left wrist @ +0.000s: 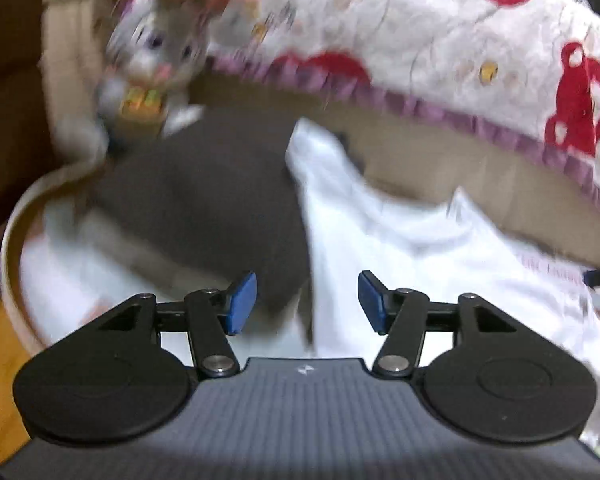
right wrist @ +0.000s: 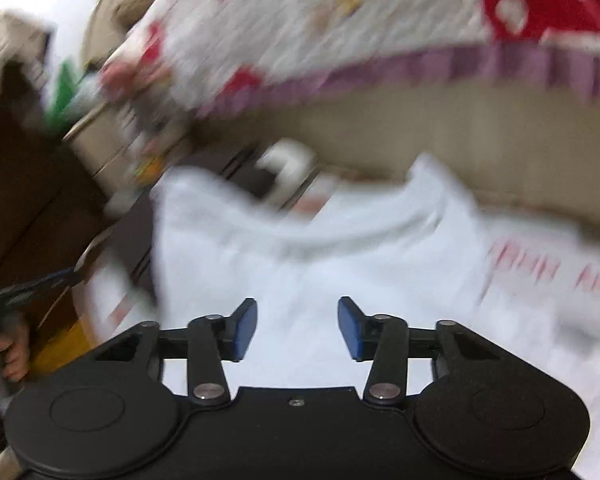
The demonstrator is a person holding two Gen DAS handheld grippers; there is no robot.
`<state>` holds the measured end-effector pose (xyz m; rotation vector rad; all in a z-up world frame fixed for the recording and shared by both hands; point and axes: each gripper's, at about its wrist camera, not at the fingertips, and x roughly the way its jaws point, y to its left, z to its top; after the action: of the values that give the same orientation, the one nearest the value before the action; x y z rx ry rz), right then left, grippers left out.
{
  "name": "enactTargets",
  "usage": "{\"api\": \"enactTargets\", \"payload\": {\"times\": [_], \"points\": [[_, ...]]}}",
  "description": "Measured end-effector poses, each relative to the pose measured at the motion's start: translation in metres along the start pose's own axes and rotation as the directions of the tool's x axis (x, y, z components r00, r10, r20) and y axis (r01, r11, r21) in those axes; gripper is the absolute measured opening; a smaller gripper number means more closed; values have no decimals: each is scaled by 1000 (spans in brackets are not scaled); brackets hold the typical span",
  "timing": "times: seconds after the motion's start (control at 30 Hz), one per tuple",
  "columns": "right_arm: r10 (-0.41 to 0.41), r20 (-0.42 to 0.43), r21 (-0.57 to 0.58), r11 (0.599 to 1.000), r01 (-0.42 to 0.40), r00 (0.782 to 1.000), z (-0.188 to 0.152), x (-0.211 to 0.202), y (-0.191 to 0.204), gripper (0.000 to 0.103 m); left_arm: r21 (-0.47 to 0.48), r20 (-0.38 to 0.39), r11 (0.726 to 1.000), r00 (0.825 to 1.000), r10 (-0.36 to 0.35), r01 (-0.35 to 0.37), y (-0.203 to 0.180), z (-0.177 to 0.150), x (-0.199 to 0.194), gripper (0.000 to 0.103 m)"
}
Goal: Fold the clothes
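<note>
Garment, white (left wrist: 400, 248), was recorded lying rumpled on a round table (left wrist: 10, 240), partly draped over a dark cloth (left wrist: 204, 200); its neckline was seen toward the far edge in the right wrist view (right wrist: 340, 240), with one corner raised in a peak. No crisp fold line could be made out through the blur, so the stage of folding was left unjudged

Left tongs (left wrist: 307, 303) were noted with jaws set wide apart and nothing between them, hovering over the garment's near edge. Right tongs (right wrist: 297, 329) were likewise noted wide and empty, above the white fabric

Printed quilt with red figures and purple trim (left wrist: 460, 40) was logged behind the table, and a plush rabbit (left wrist: 160, 48) beside it

Risks were judged as follows: both views were smeared by motion, so a pinch could be closed on a double layer or on the dark cloth beneath; the garment could be dragged off the table's edge if only one side were gripped
</note>
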<state>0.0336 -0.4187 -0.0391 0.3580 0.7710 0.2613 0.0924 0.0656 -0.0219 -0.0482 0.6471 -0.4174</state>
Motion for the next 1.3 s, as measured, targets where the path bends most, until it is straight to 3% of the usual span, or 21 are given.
{"api": "enactTargets", "payload": {"times": [0.1,0.13,0.2,0.33,0.47,0.57,0.67,0.73,0.8,0.87,0.97,1.0,1.03,1.13,1.2,1.3], "points": [[31,-68,-98,994,-38,997,-46,4,43,54,22,-89,1000,996,18,-16,11,-37,-6,49],[44,-74,-131,990,-54,996,-60,6,55,54,16,-122,1000,992,13,-11,14,-47,-6,41],[79,-88,-150,984,-92,993,-86,7,70,54,-37,-168,999,986,-22,16,21,-60,-8,37],[134,-161,-128,980,-155,978,-120,21,82,54,-61,-220,998,975,7,-21,33,-76,-9,40],[149,-235,-237,950,-205,961,-148,19,102,55,-109,-282,992,959,33,-66,48,-87,-3,42],[114,-274,-297,934,-196,955,-158,26,113,64,-182,-302,982,953,-11,-46,60,-95,-1,44],[34,-317,-307,942,-136,948,-166,40,113,65,-165,-293,986,956,-26,-24,57,-101,2,47],[52,-320,-231,964,-131,946,-172,48,100,65,-142,-280,990,959,-33,-7,52,-102,6,51],[150,-319,-48,983,-175,936,-180,54,77,65,-127,-276,992,960,-48,13,46,-102,12,54],[196,-285,89,980,-178,938,-186,57,62,66,-103,-283,995,958,-48,19,39,-104,19,55],[243,-226,97,969,-227,943,-188,59,65,66,-58,-305,998,952,-21,3,29,-109,29,55],[259,-206,98,965,-243,944,-188,60,66,51,-53,-313,999,950,-22,6,28,-111,32,55],[274,-186,99,961,-259,944,-189,61,67,9,-40,-317,999,948,-19,7,26,-111,33,55],[265,-188,7,963,-269,946,-180,36,84,10,21,-324,1000,946,0,7,19,-113,32,55],[317,-164,-13,946,-323,934,-166,-3,91,10,86,-323,996,946,24,4,14,-114,29,55],[273,-229,-4,960,-281,934,-171,-11,89,10,183,-320,983,946,60,-1,7,-116,23,55]]}}
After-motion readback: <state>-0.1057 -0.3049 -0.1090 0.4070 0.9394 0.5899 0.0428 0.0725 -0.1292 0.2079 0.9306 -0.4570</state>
